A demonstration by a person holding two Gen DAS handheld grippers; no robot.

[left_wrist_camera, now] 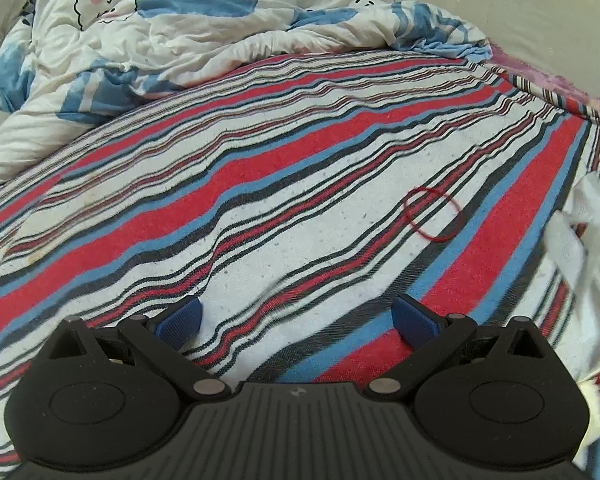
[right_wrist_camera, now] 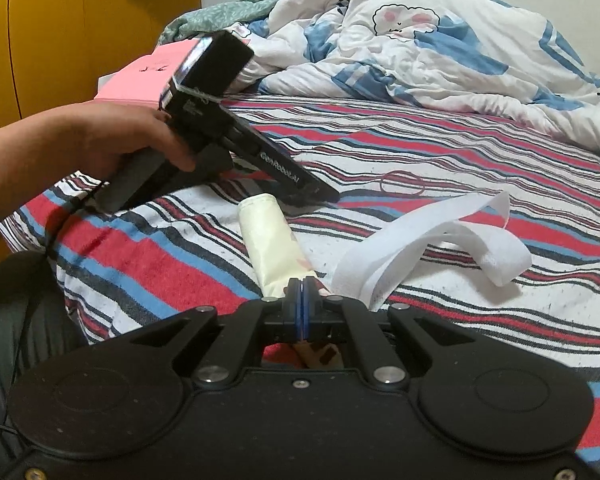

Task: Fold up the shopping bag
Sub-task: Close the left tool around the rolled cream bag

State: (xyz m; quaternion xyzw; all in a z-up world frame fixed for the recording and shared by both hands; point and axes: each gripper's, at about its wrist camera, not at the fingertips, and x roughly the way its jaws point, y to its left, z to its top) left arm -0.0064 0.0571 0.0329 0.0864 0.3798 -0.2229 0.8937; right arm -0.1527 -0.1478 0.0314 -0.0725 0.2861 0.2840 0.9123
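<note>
- Jaws first: my right gripper (right_wrist_camera: 302,285) is pinched tight on the near end of the bag (right_wrist_camera: 269,248), pads together with fabric between them.
- Left gripper (left_wrist_camera: 298,316) has its jaws wide apart, nothing between them, hovering just over the striped sheet (left_wrist_camera: 260,184).
- Bag is rolled into a cream tube lying on the sheet, right in front of my right gripper; I read the pinch as there to stop the roll springing open.
- Long axis of the roll runs away from the right camera, slightly leftward; far end points at the nose of my left gripper, near end sits in my jaws.
- White handles (right_wrist_camera: 432,240) spill loose to the right of the roll, one loop arched up, not tucked in yet.
- Red band (left_wrist_camera: 432,214) lies flat on the sheet ahead and right of the left jaws, well apart from the roll; my guess is it is meant to bind the roll, which would explain the left jaws being open and aimed that way.
- Left hand (right_wrist_camera: 112,140) grips the left tool's handle, tool tilted nose-down.
- Rumpled duvet (right_wrist_camera: 420,40) sits beyond, pink box (right_wrist_camera: 140,80) at the far left; neither is in the way.
- Judgement: folding mostly done, securing and handles remain.
</note>
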